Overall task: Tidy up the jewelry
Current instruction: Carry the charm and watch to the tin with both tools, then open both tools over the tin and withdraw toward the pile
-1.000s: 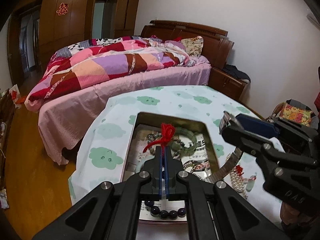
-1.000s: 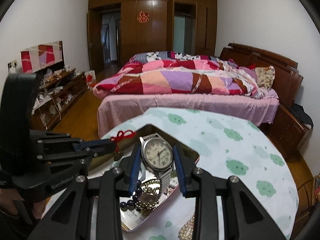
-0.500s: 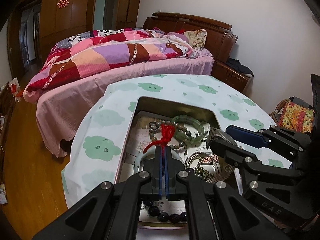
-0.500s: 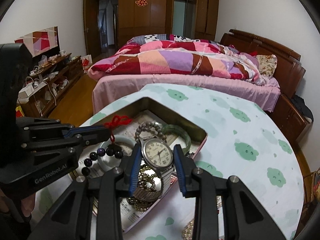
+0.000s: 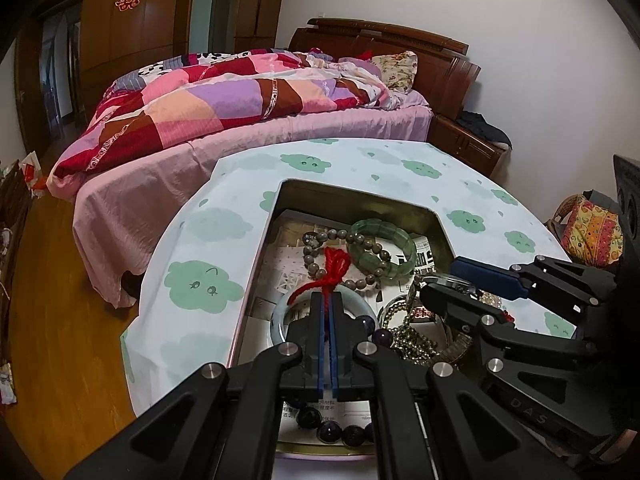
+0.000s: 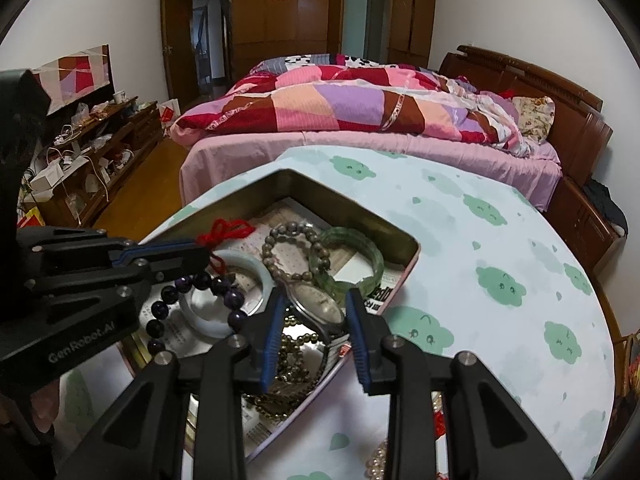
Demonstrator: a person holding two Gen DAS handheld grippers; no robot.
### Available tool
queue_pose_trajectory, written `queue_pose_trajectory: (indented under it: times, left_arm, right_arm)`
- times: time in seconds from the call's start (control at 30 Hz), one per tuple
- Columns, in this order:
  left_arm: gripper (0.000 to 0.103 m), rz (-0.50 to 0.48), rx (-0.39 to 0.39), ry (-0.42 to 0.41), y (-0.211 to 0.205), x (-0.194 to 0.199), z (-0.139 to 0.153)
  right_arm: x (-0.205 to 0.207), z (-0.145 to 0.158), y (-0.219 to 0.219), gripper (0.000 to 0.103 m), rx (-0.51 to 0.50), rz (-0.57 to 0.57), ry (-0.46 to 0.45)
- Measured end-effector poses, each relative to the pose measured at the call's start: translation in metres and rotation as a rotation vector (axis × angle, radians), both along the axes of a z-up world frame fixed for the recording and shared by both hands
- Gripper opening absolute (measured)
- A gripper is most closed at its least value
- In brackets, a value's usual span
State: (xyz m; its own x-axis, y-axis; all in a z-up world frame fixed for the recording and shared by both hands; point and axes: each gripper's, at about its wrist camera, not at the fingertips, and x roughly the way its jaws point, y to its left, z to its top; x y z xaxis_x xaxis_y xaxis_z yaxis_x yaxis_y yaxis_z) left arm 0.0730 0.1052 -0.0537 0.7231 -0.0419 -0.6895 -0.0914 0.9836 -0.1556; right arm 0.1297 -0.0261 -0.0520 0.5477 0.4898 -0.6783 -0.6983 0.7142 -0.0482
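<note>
An open metal tin (image 5: 360, 196) (image 6: 348, 196) sits on the cloud-print table. It holds a green bangle (image 5: 382, 250) (image 6: 352, 256), a grey bead bracelet (image 5: 316, 264) (image 6: 296, 252), a pale jade bangle (image 6: 244, 268) and a gold bead chain (image 6: 292, 356). My left gripper (image 5: 327, 300) (image 6: 202, 250) is shut on the red cord (image 5: 334, 268) of a dark purple bead bracelet (image 6: 196, 300), held low over the tin. My right gripper (image 6: 314, 300) is open around a silver wristwatch (image 6: 320, 306) that lies tilted in the tin.
A pearl strand (image 6: 378, 460) lies on the table near the front right. A bed (image 6: 360, 120) with a patchwork quilt stands just beyond the table. A cluttered low cabinet (image 6: 88, 140) is at the left. A basket with patterned cloth (image 5: 592, 236) is at the right.
Both grippers have come down into the tin. My right gripper has opened and the watch it held upright now lies in the tin. My left gripper stays shut on the red cord.
</note>
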Motion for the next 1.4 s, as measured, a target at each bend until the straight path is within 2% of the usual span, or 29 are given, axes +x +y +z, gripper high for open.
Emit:
queue_pose_trajectory:
  times: [0.3, 0.33, 0.4, 0.43, 0.53, 0.7, 0.93, 1.03, 1.07, 1.27, 1.4]
  left_arm:
    - [0.005, 0.008, 0.015, 0.018, -0.001, 0.001, -0.002]
    - [0.010, 0.008, 0.017, 0.020, -0.001, 0.001, -0.002]
    - [0.033, 0.019, 0.022, 0.020, -0.001, 0.001, -0.001]
    - [0.045, 0.018, 0.017, 0.008, -0.001, -0.001, 0.000]
    - [0.055, 0.032, 0.030, -0.006, -0.001, -0.003, 0.003]
    - [0.056, 0.033, 0.009, -0.016, 0.003, -0.007, 0.006]
    - [0.058, 0.048, 0.056, -0.032, -0.002, -0.015, 0.011]
    - [0.073, 0.089, 0.101, -0.055, -0.003, -0.021, 0.014]
    - [0.075, 0.098, 0.105, -0.061, -0.002, -0.023, 0.013]
    - [0.075, 0.107, 0.087, -0.051, -0.004, -0.026, 0.008]
    - [0.075, 0.094, 0.090, -0.046, -0.014, -0.027, 0.007]
  right_arm:
    - [0.004, -0.005, -0.001, 0.033, 0.002, -0.006, 0.025]
    - [0.004, -0.005, -0.001, 0.033, 0.003, -0.005, 0.027]
    - [0.003, -0.004, -0.001, 0.035, 0.003, -0.005, 0.025]
    - [0.003, -0.004, -0.002, 0.039, 0.007, -0.003, 0.026]
    - [0.000, 0.000, -0.004, 0.045, 0.014, -0.010, 0.018]
    - [0.000, 0.006, -0.016, 0.055, 0.021, -0.029, 0.018]
    - [-0.004, 0.010, -0.048, 0.062, 0.023, -0.072, 0.013]
    - [-0.004, 0.009, -0.072, 0.062, 0.029, -0.114, 0.018]
    - [-0.004, 0.008, -0.082, 0.063, 0.031, -0.139, 0.020]
    - [-0.002, -0.006, -0.133, 0.063, 0.019, -0.263, 0.056]
    - [-0.006, -0.016, -0.141, 0.063, 0.005, -0.277, 0.082]
